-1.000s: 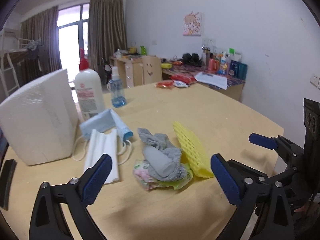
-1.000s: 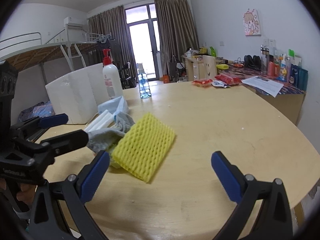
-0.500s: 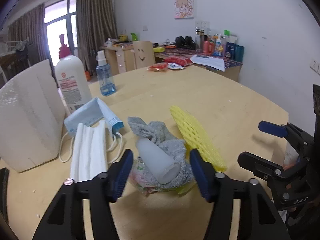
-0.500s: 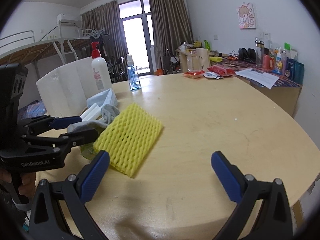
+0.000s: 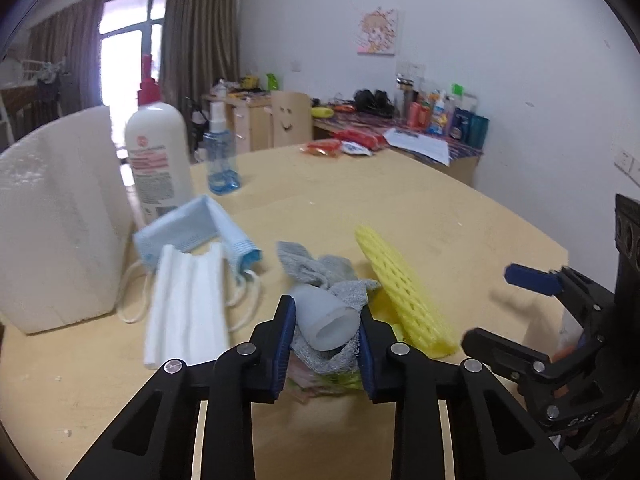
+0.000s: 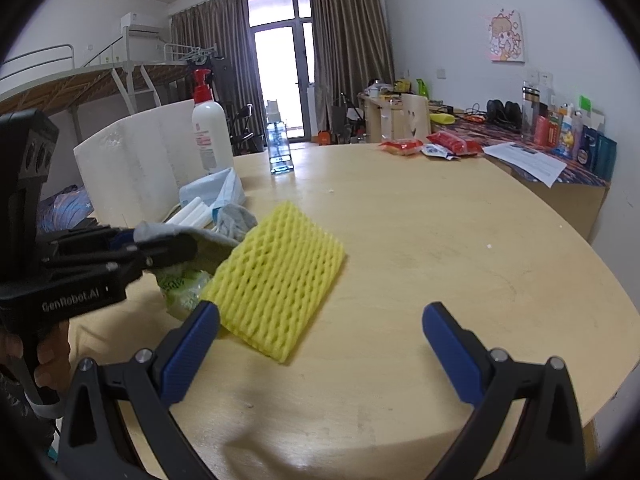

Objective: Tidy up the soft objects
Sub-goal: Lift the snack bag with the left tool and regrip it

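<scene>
A pale wooden round table (image 6: 420,240) fills a bright room with brown curtains and a cluttered desk along the far wall. In the left wrist view, from left to right, stand a white foam block (image 5: 56,220), a white pump bottle (image 5: 158,160) and a small blue spray bottle (image 5: 221,160); nearer lie a blue face mask (image 5: 196,228) and a folded white mask (image 5: 188,312). The left gripper (image 5: 325,344) has just been closing, and its blue pads now press on both sides of a soft pile: a smooth, translucent white cup-shaped piece (image 5: 326,322) lying on a fuzzy grey cloth (image 5: 320,276), with a crinkly green-and-pink plastic packet underneath. Just to the right, touching the pile, leans the yellow foam net (image 5: 404,292), ribbed with a diamond mesh.

The right gripper (image 6: 320,344) hangs with its jaws wide apart and nothing between them; the net (image 6: 276,280) lies just ahead of its left pad. Only this view shows the net's full rectangular face, the hand (image 6: 48,360) holding the left tool, and a loft bed at the back. The white cup shows only in the left view.
</scene>
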